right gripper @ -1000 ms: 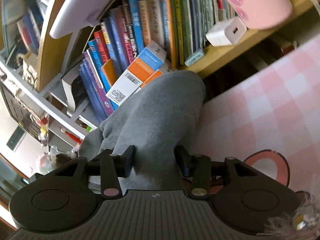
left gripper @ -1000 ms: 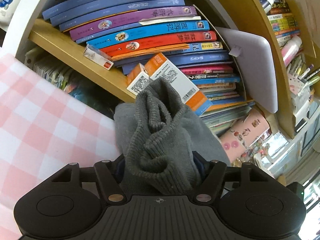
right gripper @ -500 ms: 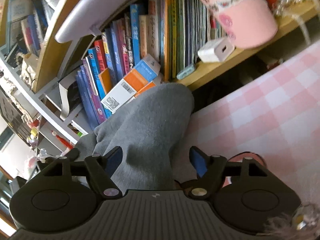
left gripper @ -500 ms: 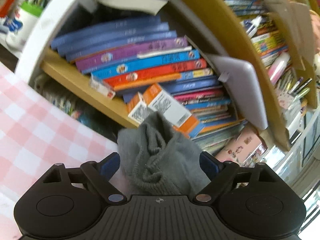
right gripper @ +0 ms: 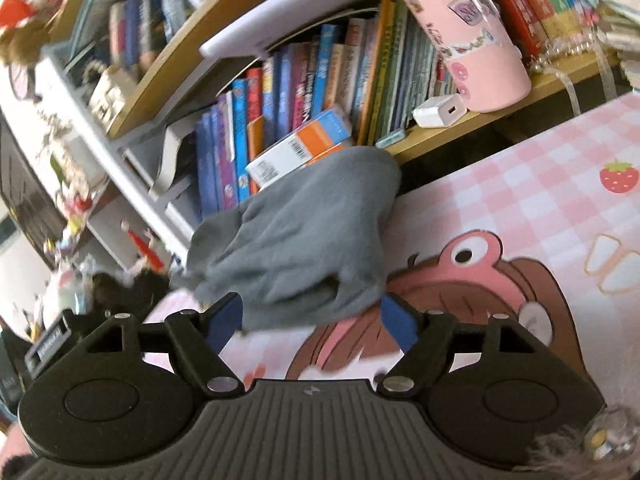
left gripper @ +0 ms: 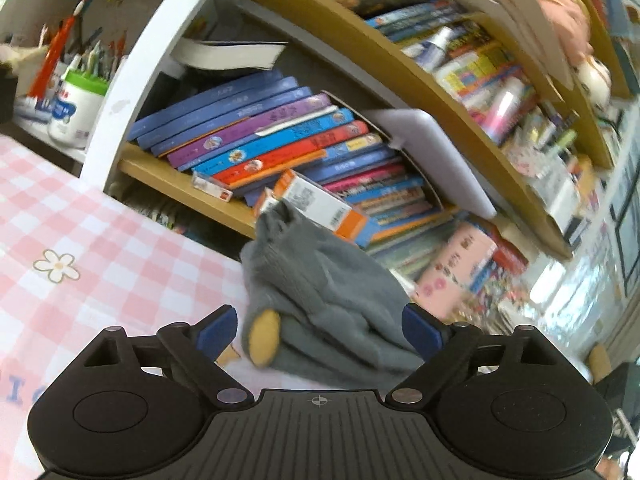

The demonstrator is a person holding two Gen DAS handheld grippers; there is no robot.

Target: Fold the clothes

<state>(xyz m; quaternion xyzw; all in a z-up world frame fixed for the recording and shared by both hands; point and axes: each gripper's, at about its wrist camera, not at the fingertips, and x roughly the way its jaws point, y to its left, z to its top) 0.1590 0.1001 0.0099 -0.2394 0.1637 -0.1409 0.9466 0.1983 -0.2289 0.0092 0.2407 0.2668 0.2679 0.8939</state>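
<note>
A grey knitted garment (left gripper: 328, 300) lies bunched on the pink checked tablecloth (left gripper: 80, 232) at the table's far edge, against the bookshelf. A yellow patch (left gripper: 264, 338) shows on its near fold. My left gripper (left gripper: 319, 330) has its jaws opening wide; the garment's near end sits between the blue pads (left gripper: 218, 330) without touching them. In the right wrist view the same garment (right gripper: 296, 248) rests just ahead of my right gripper (right gripper: 312, 318), whose jaws are also opening, the pads (right gripper: 398, 320) clear of the cloth.
A wooden bookshelf (left gripper: 180, 188) packed with books stands right behind the garment. An orange-and-white box (right gripper: 296, 152) leans over it. A pink cup (right gripper: 472, 40) and a white charger (right gripper: 438, 112) sit on the shelf. The cartoon-printed tablecloth (right gripper: 540, 200) stretches to the right.
Both grippers opened and let go of the grey garment, then drew back from it. The garment now lies loose on the table, farther from both cameras.
</note>
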